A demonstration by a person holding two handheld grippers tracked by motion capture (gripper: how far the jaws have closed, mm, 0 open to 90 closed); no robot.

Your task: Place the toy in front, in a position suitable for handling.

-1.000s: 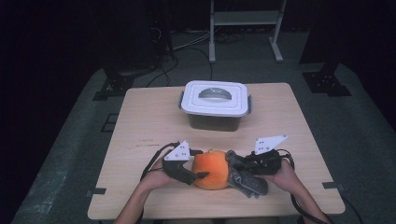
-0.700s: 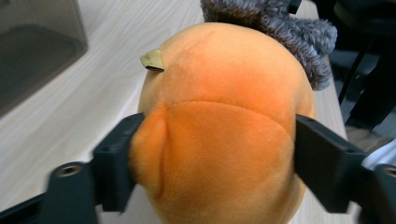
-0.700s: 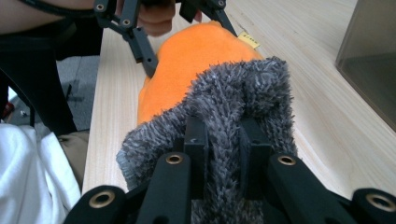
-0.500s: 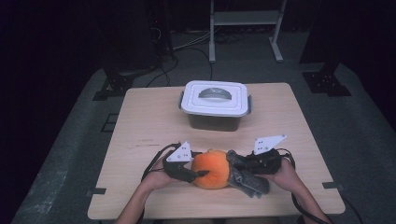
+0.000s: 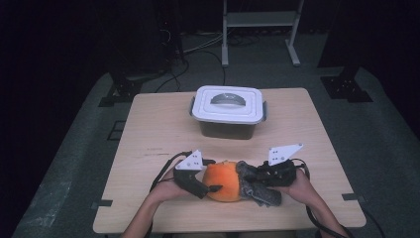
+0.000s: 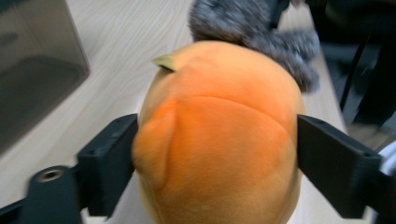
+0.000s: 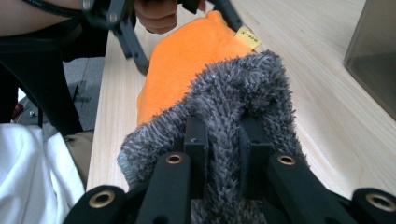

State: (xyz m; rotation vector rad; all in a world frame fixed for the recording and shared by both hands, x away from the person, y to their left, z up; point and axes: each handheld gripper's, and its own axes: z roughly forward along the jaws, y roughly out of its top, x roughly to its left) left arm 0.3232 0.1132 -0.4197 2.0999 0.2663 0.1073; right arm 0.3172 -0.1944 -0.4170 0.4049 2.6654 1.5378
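An orange plush toy [image 5: 225, 181] with a grey fuzzy part [image 5: 262, 191] lies near the table's front edge. My left gripper [image 5: 212, 174] straddles the orange body from the left. In the left gripper view its jaws have just been opening. They now stand wide apart on either side of the orange plush [image 6: 219, 135], their pads against its sides without denting it. From the right, my right gripper [image 5: 247, 179] pinches the grey fur. In the right gripper view that gripper [image 7: 224, 130] is shut tight on the grey fuzzy part [image 7: 233, 93], with the orange body [image 7: 187, 56] beyond it.
A lidded white-topped plastic container [image 5: 228, 111] stands at the back middle of the wooden table [image 5: 158, 129]. Around the table the floor is dark, with cables and a stand's legs behind. The person's forearms come in from the front edge.
The left jaws closed in on the orange plush and have spread apart again. Both hands and the toy stay where they were.
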